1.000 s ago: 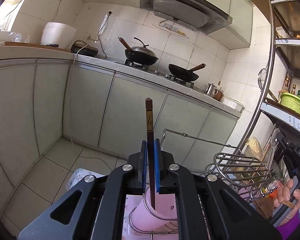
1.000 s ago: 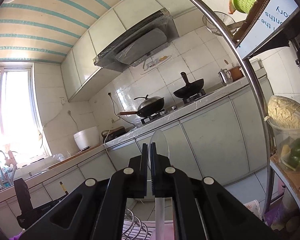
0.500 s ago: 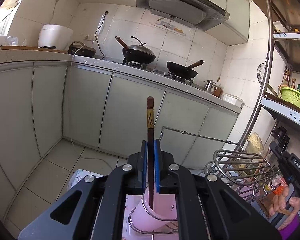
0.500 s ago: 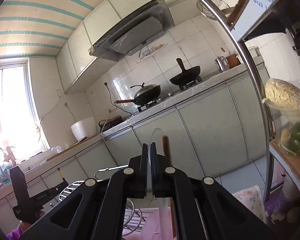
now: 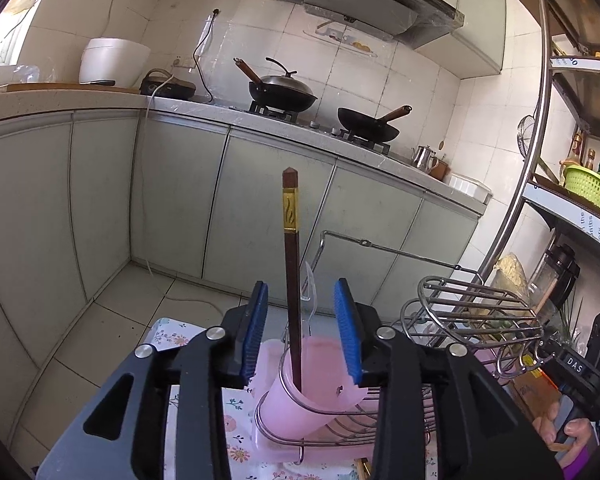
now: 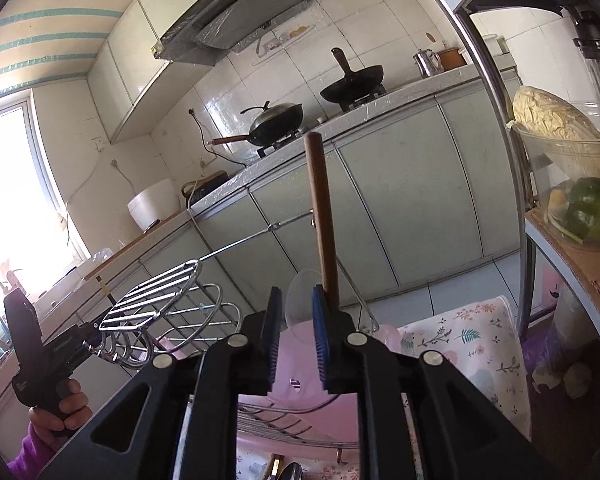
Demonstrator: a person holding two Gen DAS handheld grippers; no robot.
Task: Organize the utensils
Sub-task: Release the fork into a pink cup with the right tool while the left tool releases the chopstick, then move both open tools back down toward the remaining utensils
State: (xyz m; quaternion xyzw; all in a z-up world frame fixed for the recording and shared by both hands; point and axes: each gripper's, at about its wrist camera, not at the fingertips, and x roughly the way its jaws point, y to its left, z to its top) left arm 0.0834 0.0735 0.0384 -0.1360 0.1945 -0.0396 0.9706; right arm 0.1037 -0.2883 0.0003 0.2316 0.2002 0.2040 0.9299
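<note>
A dark brown chopstick (image 5: 291, 272) with a gold band stands upright in a pink plastic cup (image 5: 306, 394) held by the wire ring of a dish rack (image 5: 472, 312). My left gripper (image 5: 302, 334) is open, its blue pads either side of the chopstick without touching it. A clear plastic spoon (image 5: 310, 288) stands in the same cup. In the right wrist view my right gripper (image 6: 296, 332) is open around the clear spoon's bowl (image 6: 298, 300), with the chopstick (image 6: 322, 216) just behind the right pad. The pink cup (image 6: 300, 376) is below.
The rack stands on a floral cloth (image 6: 472, 344). More utensils lie low in front (image 6: 284, 472). A metal shelf pole (image 5: 528, 160) and shelves with a green basket (image 5: 590, 188) and a vegetable tub (image 6: 572, 184) stand to the right. Kitchen cabinets (image 5: 260, 200) run behind.
My left gripper has opened and let go of the chopstick, which now stands in the pink cup. My right gripper has lowered, opened and released the clear spoon into the same cup.
</note>
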